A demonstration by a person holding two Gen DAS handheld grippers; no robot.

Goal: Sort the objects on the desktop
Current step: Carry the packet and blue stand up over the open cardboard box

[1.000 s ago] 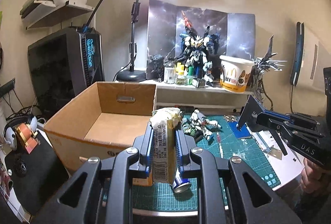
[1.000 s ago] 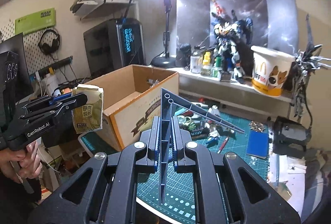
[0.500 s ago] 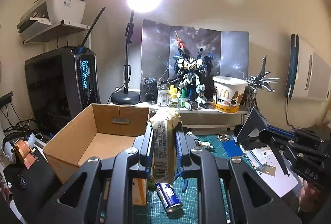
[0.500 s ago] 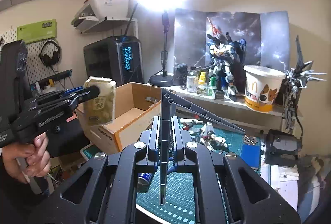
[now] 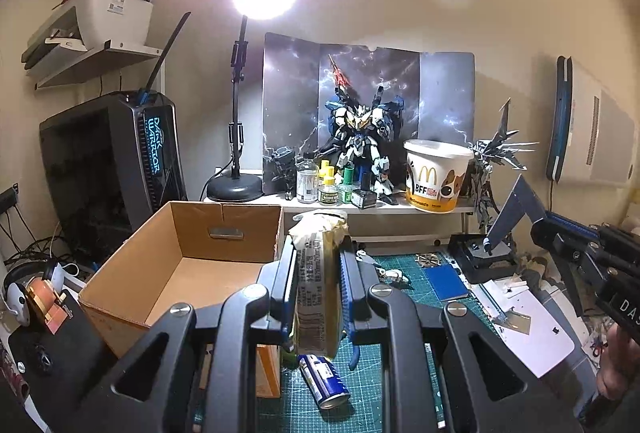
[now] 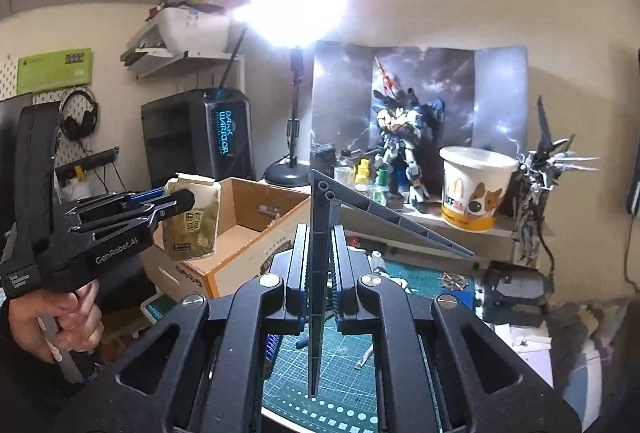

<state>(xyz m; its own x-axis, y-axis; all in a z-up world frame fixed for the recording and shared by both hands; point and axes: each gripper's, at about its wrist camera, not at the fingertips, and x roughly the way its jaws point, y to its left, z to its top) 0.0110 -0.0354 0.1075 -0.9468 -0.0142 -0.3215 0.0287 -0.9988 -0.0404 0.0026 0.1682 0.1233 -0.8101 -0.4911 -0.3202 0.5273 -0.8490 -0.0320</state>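
Observation:
My left gripper (image 5: pixel 316 273) is shut on a crumpled gold drink carton (image 5: pixel 318 289), held upright in the air just right of the open cardboard box (image 5: pixel 180 265); the carton also shows in the right wrist view (image 6: pixel 194 219), level with the box's near side. My right gripper (image 6: pixel 320 265) is shut on a grey triangular plastic frame piece (image 6: pixel 316 273), held above the green cutting mat (image 6: pixel 344 365); the piece also shows in the left wrist view (image 5: pixel 510 217). A blue can (image 5: pixel 322 379) lies on the mat below the carton.
A shelf at the back holds a robot model (image 5: pixel 360 145), small paint bottles (image 5: pixel 320 185) and a McDonald's bucket (image 5: pixel 436 175). A desk lamp (image 5: pixel 236 113) and a black PC tower (image 5: pixel 108 161) stand left. Model parts litter the mat (image 5: pixel 400 273). White sheets (image 5: pixel 536 333) lie right.
Both grippers have risen and pulled back from the desk. The carton and the frame piece stay gripped. The blue can shows more fully below the carton.

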